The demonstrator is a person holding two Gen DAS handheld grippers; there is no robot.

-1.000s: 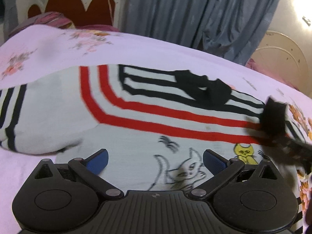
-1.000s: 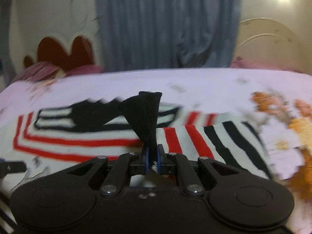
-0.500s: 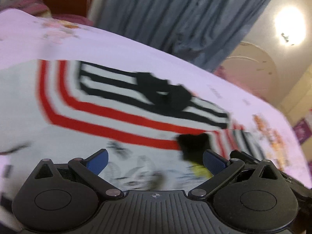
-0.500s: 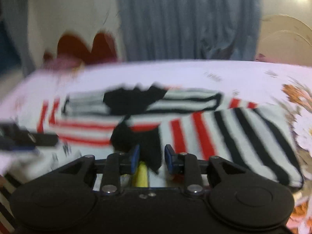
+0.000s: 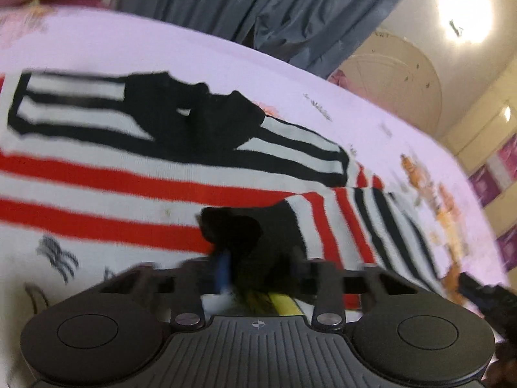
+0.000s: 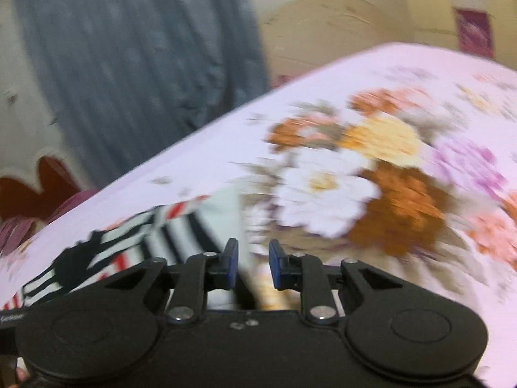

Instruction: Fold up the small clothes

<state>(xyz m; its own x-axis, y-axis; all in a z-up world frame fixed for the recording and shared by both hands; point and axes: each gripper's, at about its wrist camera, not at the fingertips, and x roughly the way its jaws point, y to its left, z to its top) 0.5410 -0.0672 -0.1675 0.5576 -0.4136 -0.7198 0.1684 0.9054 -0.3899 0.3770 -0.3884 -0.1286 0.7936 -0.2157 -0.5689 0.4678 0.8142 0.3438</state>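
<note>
Your bed [image 5: 135,38], under its pale floral sheet, filled both views. The striped sweater [image 5: 97,187] lay spread across the middle of the left view and reached only the lower left of the right view. Its black cuff [image 5: 239,236] sat low in the centre of the left view, between the jaws of your left gripper [image 5: 255,271], which were closing on it. Your right gripper [image 6: 253,266] had its jaws narrow and closing, with nothing between them, over the flowered sheet.
</note>
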